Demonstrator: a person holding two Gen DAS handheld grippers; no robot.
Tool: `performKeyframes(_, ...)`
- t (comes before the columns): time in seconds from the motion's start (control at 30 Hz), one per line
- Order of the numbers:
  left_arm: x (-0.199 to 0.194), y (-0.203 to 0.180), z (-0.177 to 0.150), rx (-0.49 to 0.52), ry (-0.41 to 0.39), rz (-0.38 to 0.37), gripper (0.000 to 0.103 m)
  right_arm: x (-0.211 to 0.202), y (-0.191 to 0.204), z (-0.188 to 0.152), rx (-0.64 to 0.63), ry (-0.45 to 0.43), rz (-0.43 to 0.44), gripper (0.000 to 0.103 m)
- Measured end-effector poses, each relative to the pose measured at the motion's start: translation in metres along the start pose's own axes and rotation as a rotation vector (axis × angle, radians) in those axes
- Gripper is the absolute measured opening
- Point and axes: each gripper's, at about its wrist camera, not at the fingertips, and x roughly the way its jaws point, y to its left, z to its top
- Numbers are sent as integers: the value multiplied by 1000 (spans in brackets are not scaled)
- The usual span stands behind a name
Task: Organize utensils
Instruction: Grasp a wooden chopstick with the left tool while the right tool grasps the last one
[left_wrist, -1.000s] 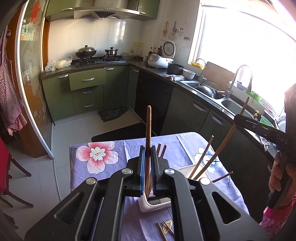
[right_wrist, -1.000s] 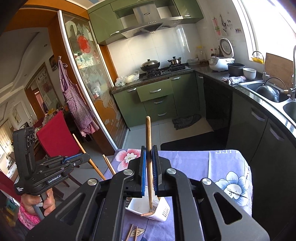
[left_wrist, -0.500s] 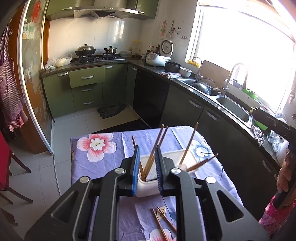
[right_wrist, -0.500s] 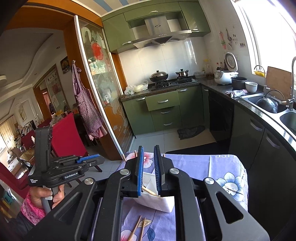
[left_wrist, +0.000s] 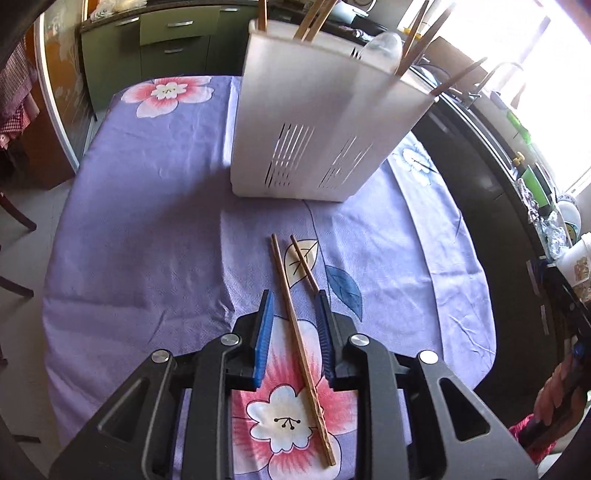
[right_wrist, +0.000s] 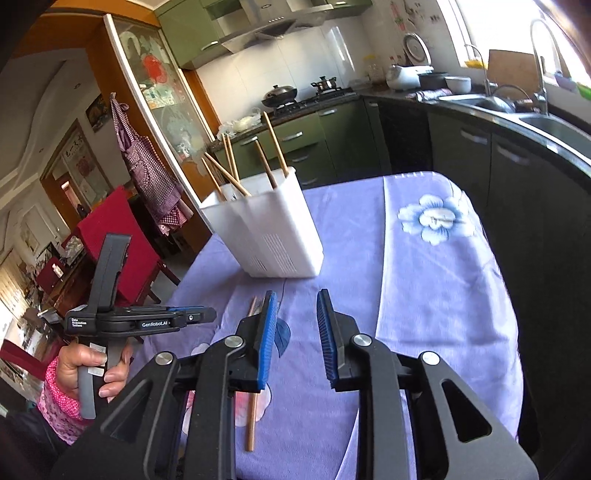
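Observation:
A white slotted utensil holder (left_wrist: 306, 122) (right_wrist: 273, 229) stands on the purple flowered tablecloth (left_wrist: 147, 221) with several wooden chopsticks (right_wrist: 229, 173) sticking out of it. Two loose chopsticks lie on the cloth in front of it. The longer one (left_wrist: 301, 350) runs between the jaws of my left gripper (left_wrist: 294, 295), which are opening and do not press it. The shorter one (left_wrist: 303, 264) lies just right of it. My right gripper (right_wrist: 297, 295) hovers over the cloth, its jaws opening with nothing between them. A chopstick (right_wrist: 252, 417) lies under its left finger.
A hand (right_wrist: 92, 365) holds the left gripper at the table's near left corner. A dark counter with a sink (right_wrist: 546, 122) runs along the right. A red chair (right_wrist: 114, 229) stands off the table's left side. The table edge (left_wrist: 480, 295) drops off at the right.
Both grippers let go of the chopsticks they held upright over the holder and opened. Both then dropped toward the table, the left one ending over the two loose chopsticks.

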Motion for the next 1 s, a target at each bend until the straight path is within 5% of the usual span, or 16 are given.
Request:
performKeyframes(0.23, 41, -7, 6, -19, 19, 105, 22, 0, -42, -44, 143, 9, 25, 25)
performKeyframes(0.53, 59, -15, 7, 1, 21, 169, 21, 7, -58, -46, 200, 28, 42, 25)
performKeyframes(0.67, 61, -17, 8, 19, 27, 173, 6, 13, -55, -44, 204, 43, 46, 25)
performKeyframes(1.0, 24, 9, 1, 3, -35, 108, 6, 81, 3, -30, -9, 209, 9, 25)
